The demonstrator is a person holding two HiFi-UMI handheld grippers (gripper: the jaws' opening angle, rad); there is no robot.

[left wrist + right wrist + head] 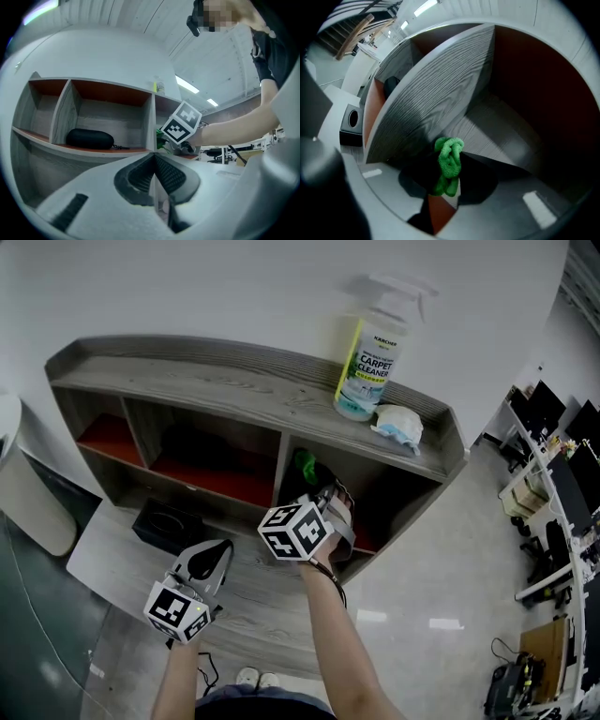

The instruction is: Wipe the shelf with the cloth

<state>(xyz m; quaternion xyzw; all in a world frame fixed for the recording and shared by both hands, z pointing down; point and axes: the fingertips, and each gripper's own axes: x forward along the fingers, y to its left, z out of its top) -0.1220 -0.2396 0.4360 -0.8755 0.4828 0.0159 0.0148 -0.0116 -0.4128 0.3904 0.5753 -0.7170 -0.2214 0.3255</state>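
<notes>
The left hand-held gripper (208, 561) and right hand-held gripper (323, 491) carry white cubes with black square markers.

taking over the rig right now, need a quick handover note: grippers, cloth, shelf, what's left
Right gripper: shut on the green cloth, at the mouth of the shelf's right compartment, beside the divider.
Left gripper: shut, empty, held back in front of the shelf.
On top: spray bottle and a crumpled white wipe. Black case in the middle compartment.
Done: cloth is in the gripper and at the shelf.
Left: the wiping; I cannot tell which surfaces are already wiped.
</notes>
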